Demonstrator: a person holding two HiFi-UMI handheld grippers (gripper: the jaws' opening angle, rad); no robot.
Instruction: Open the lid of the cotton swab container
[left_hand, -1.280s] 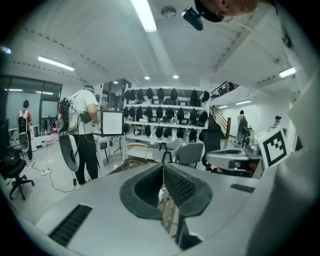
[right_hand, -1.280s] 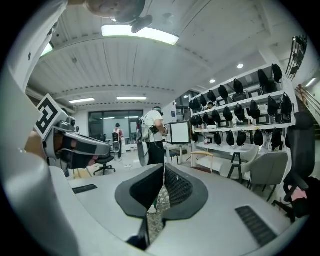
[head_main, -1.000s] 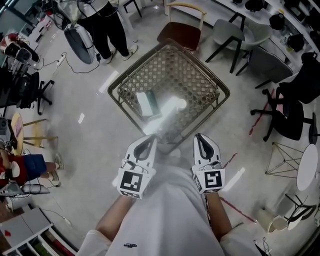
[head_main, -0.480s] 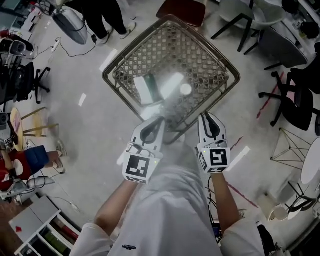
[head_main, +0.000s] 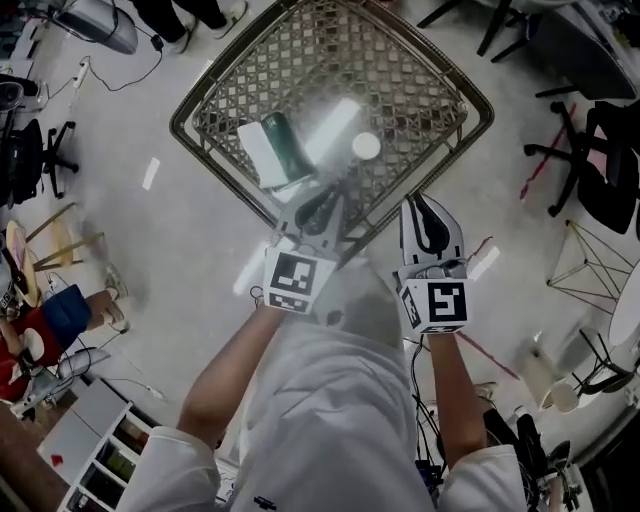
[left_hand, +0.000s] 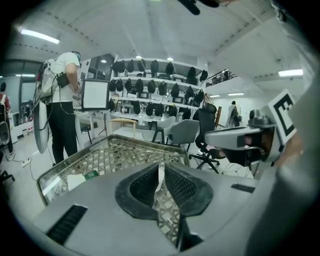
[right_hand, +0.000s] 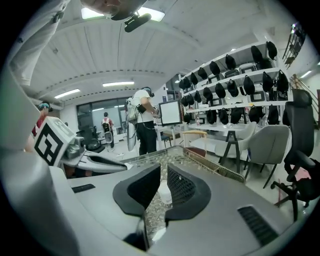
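Observation:
A small round white cotton swab container (head_main: 366, 146) stands on the lattice table (head_main: 215, 72), next to a bright glare. My left gripper (head_main: 318, 205) is shut and empty, its tips over the table's near edge, below and left of the container. My right gripper (head_main: 420, 206) hovers just off the near right edge, its jaws parted by a narrow gap with nothing between them. In the right gripper view the container (right_hand: 164, 192) shows through that gap, some way ahead of the right gripper (right_hand: 163, 172). The left gripper (left_hand: 161, 170) points over the table top.
A white box (head_main: 258, 152) with a dark green item (head_main: 283, 140) on it lies on the table left of the container. Office chairs (head_main: 610, 170) and a wire stool (head_main: 590, 270) stand to the right. A person (left_hand: 62, 110) stands beyond the table.
Both grippers have moved forward to the table. The left one has gone from short of the near edge to over it. The table sits nearer and higher in the head view.

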